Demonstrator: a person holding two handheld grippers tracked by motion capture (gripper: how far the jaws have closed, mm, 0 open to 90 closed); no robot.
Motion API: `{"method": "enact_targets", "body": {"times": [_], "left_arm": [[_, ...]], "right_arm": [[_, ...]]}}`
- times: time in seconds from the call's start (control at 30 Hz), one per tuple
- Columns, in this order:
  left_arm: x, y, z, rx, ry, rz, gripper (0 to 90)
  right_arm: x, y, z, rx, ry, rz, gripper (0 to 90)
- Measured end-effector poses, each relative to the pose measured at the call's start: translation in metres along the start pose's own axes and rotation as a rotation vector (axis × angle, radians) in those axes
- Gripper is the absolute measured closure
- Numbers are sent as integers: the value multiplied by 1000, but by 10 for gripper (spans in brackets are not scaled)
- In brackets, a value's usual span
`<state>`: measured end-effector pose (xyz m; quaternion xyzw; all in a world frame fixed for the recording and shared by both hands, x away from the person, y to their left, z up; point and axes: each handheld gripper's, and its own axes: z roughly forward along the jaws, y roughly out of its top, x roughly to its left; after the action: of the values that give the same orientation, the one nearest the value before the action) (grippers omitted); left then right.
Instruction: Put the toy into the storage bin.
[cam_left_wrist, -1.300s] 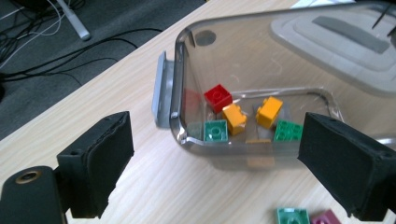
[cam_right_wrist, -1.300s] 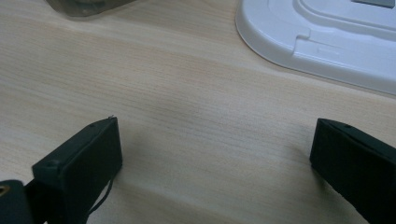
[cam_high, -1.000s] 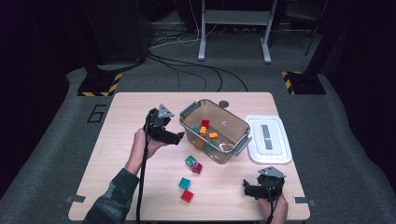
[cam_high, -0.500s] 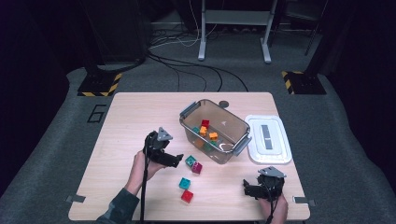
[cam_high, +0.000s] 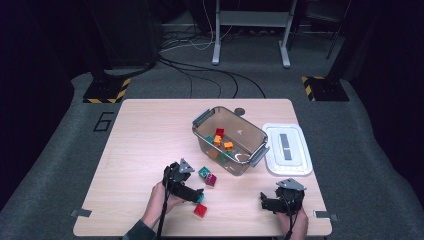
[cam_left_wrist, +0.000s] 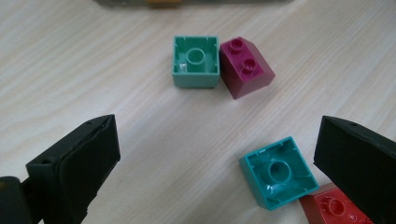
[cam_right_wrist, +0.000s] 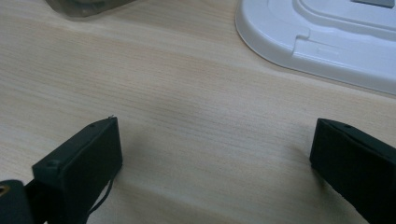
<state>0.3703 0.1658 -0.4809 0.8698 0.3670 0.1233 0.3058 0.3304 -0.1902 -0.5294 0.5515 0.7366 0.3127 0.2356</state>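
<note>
Loose bricks lie on the wooden table: a green one (cam_left_wrist: 196, 60) upside down, touching a magenta one (cam_left_wrist: 246, 65), then nearer me a teal one (cam_left_wrist: 279, 172) upside down and a red one (cam_left_wrist: 334, 207). My left gripper (cam_left_wrist: 217, 140) hangs low over them, open, and its jaws have just been opening. The teal brick lies between the jaws, close to the right one, with neither pad pressing on it. That jaw partly hides the red brick. From above, the left gripper (cam_high: 199, 192) points right at the teal brick (cam_high: 201, 198). My right gripper (cam_right_wrist: 217, 140) rests open over bare wood.
A clear plastic bin (cam_high: 250, 127) with several coloured bricks inside stands at mid table, just beyond the green brick (cam_high: 204, 172) and the magenta brick (cam_high: 211, 180). Its white lid (cam_high: 287, 150) lies flat to the right, ahead of the right gripper (cam_high: 267, 201).
The left hand has come down and back toward me, from beside the bin to just over the loose bricks. The right gripper has stayed where it was.
</note>
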Motion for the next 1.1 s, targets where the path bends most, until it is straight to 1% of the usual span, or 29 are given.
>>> {"method": "enact_targets", "body": {"times": [0.1,0.2,0.23,0.3,0.33,0.37,0.4,0.5,0.53,0.57,0.6,0.63,0.67,0.7,0.73,0.83,0.87,1.0,1.03,1.1], "left_arm": [[-5,-5,6,24,-19,-10,0],[-9,-9,10,36,-21,-10,6],[-9,-9,10,41,-18,-11,25],[-8,-11,10,37,-10,-17,79],[-7,-12,10,49,-2,-14,116],[-6,-13,11,43,-1,-22,152],[-5,-14,10,49,7,-24,149],[-3,-18,11,54,10,-23,209],[-3,-20,11,55,14,-18,236],[-2,-21,11,57,10,-21,293],[-2,-23,11,52,24,-28,333],[-2,-24,11,52,27,-26,368],[-1,-24,11,51,28,-22,433],[-1,-25,11,50,38,-24,433],[0,-26,11,43,38,-28,446],[2,-27,11,23,41,-35,538],[3,-28,10,20,40,-31,570],[4,-28,10,18,46,-26,581],[4,-28,11,8,37,-30,581],[6,-27,10,4,38,-26,582]], "right_arm": [[0,0,0,0,0,0,12],[0,0,0,0,0,0,12],[0,0,0,0,0,0,12],[0,0,0,0,0,0,12],[0,0,0,0,0,0,12],[0,0,0,0,0,0,12],[0,0,0,0,0,0,12],[0,0,0,0,0,0,12],[0,0,0,0,0,0,12],[0,0,0,0,0,0,12],[0,0,0,0,0,0,12],[0,0,0,0,0,0,12],[0,0,0,0,0,0,12],[0,0,0,0,0,0,12],[0,0,0,0,0,0,12],[0,0,0,0,0,0,12],[0,0,0,0,0,0,12],[0,0,0,0,0,0,12],[0,0,0,0,0,0,12],[0,0,0,0,0,0,12]]}}
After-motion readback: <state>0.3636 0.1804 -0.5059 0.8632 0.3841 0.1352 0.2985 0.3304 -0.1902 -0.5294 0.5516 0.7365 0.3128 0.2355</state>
